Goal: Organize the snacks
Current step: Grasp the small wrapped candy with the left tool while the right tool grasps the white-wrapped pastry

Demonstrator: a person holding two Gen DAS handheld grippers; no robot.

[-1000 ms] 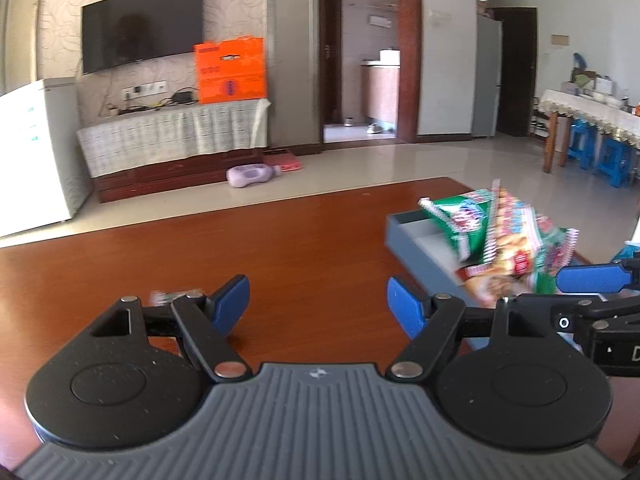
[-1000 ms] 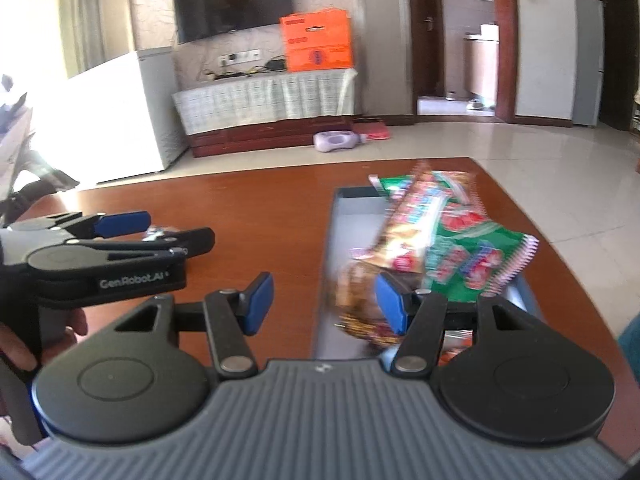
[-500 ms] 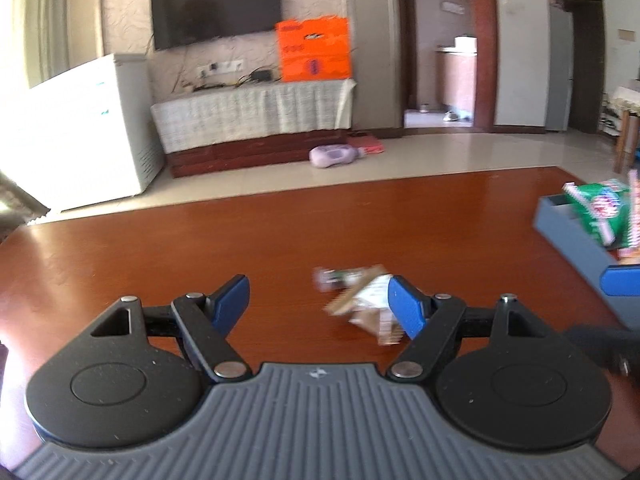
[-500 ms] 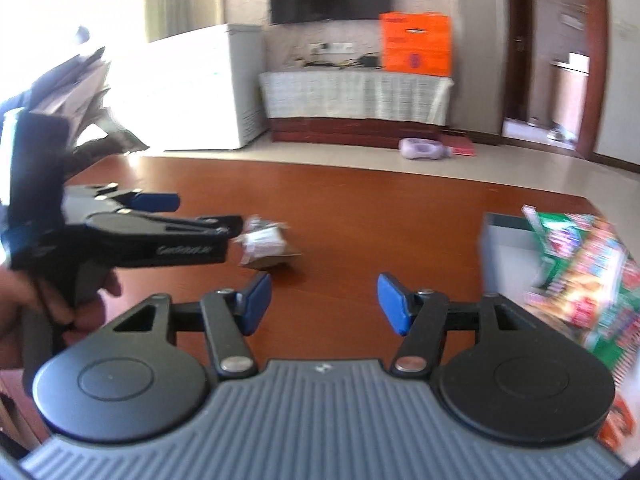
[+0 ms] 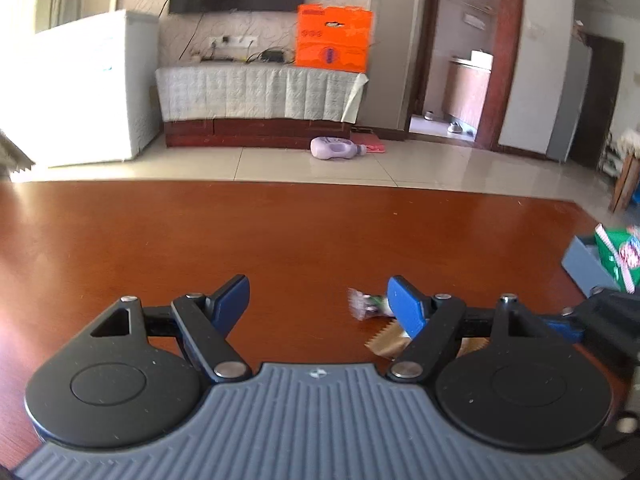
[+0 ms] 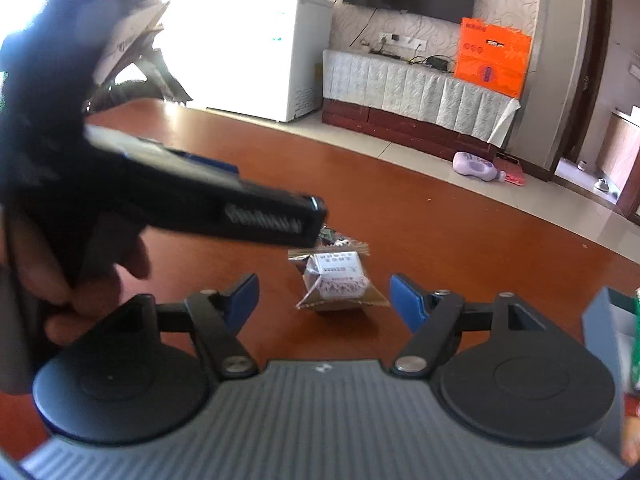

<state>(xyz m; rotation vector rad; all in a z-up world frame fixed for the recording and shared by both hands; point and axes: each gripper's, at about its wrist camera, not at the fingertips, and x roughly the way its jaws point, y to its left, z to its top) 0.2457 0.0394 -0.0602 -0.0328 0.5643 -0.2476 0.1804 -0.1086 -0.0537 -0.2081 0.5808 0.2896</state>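
Both grippers have swung away from the grey rectangular tray (image 5: 580, 268), now at the frame's edge with the green foil snack packet (image 5: 618, 258) in it. The right gripper (image 6: 324, 294) has just been opening its jaws; they stand apart, and the small brown-wrapped snack (image 6: 338, 280) lies on the reddish wooden table (image 6: 400, 216) just ahead between them, untouched. The left gripper (image 5: 320, 300) is also spread wide and empty, the snack beside its right finger
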